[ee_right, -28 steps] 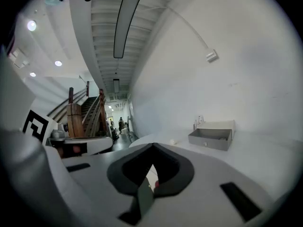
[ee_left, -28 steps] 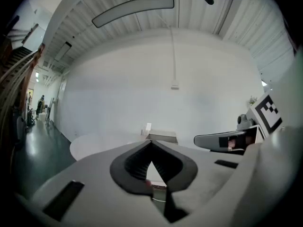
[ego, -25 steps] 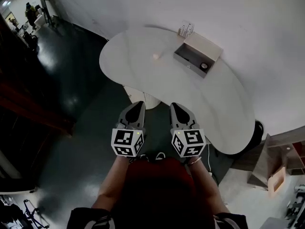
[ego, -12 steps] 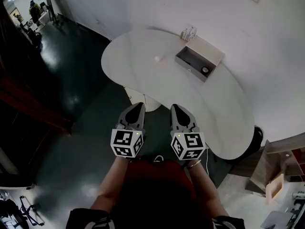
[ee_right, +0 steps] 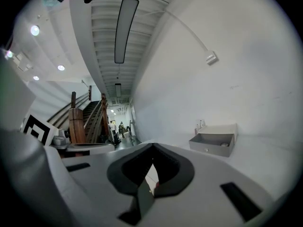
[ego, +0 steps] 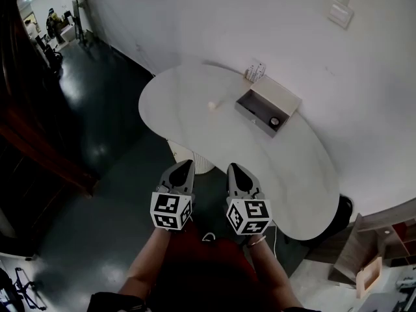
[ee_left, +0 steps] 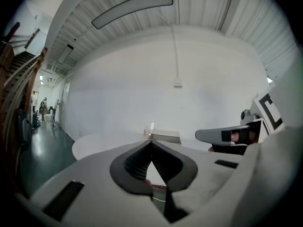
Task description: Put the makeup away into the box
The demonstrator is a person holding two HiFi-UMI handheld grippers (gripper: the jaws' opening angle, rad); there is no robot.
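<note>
An open grey box (ego: 255, 110) with its lid tipped back stands on the far side of a white oval table (ego: 195, 122). A small round makeup item (ego: 275, 121) lies inside it. Another small pale makeup item (ego: 212, 106) lies on the tabletop left of the box. My left gripper (ego: 186, 164) and right gripper (ego: 232, 168) hang side by side short of the table's near edge, both shut and empty. In the left gripper view the jaws (ee_left: 151, 141) meet, with the box (ee_left: 164, 137) far ahead. In the right gripper view the jaws (ee_right: 152, 146) also meet, with the box (ee_right: 213, 141) to their right.
A few small bottles (ego: 255, 72) stand behind the box by the white wall. The table's pedestal (ego: 195, 155) rises from the dark shiny floor just beyond my grippers. Wooden stairs (ee_right: 78, 119) and distant people are at the left; shelving (ego: 383, 239) is at the lower right.
The head view has tilted, so table and grippers sit lower in the frame. Both grippers stay shut side by side, and nothing on the table has moved.
</note>
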